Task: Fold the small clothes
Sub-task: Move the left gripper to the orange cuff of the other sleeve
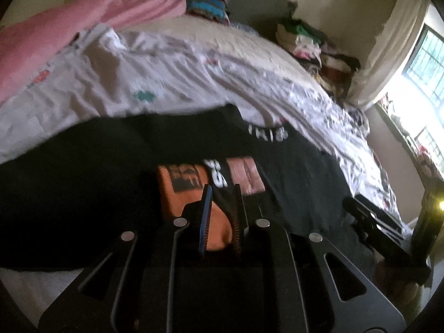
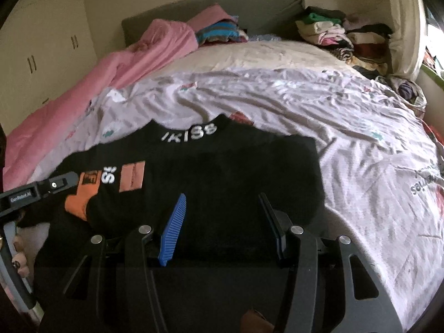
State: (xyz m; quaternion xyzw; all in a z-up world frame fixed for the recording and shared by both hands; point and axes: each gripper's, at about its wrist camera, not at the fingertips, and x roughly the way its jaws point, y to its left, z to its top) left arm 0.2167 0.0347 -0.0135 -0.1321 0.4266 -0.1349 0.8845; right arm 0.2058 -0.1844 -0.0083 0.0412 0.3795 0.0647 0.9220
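A black shirt [image 2: 236, 166] with white lettering [image 2: 191, 133] and orange patches [image 2: 80, 205] lies spread on the bed's near side. In the left wrist view, my left gripper [image 1: 222, 191] is shut on a bunched fold of the black shirt [image 1: 111, 166]. The fold fills the narrow gap between the pads, right at the orange patch [image 1: 180, 194]. The right wrist view shows this left gripper [image 2: 70, 179] at the shirt's left edge. My right gripper [image 2: 222, 198] hangs open over the shirt's near hem, with nothing pinched between its fingers. It also appears in the left wrist view as the right gripper [image 1: 360, 211].
The bed has a crumpled pale printed sheet [image 2: 347, 127]. A pink blanket [image 2: 116, 63] lies along the left side. Stacks of folded clothes [image 2: 338, 36] and striped ones [image 2: 219, 32] sit by the headboard. A bright window [image 1: 421, 63] is at right. A hand [image 2: 19, 247] holds the left handle.
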